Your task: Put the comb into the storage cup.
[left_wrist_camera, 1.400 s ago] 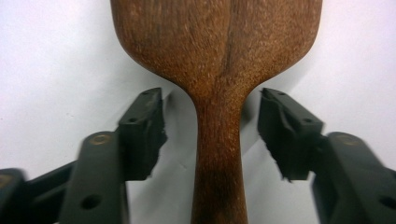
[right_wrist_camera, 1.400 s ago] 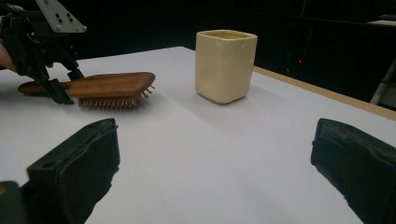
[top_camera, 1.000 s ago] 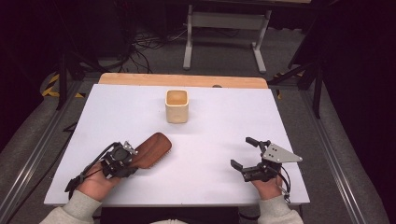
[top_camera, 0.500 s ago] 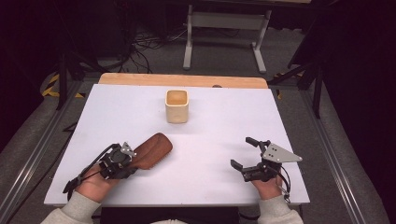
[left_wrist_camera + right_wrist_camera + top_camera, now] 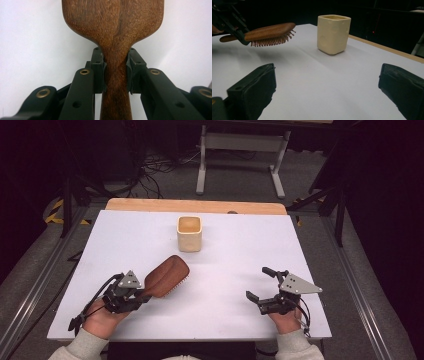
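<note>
- The left gripper (image 5: pixel 142 292) is clamped on the narrow neck of a brown wooden paddle hairbrush (image 5: pixel 167 276), one black jaw pressing each side of the handle in the left gripper view.
- The hairbrush (image 5: pixel 268 32) hangs clear of the white counter (image 5: pixel 230 255), wooden back up and bristles down, its head angled toward the middle of the counter.
- Beyond the brush head, well apart from it, a cream square-sided ceramic cup (image 5: pixel 189 233) stands upright near the counter's far edge.
- The right gripper (image 5: pixel 260 285) rests low at the near right of the counter, jaws spread wide with nothing between them, well apart from brush and cup.
</note>
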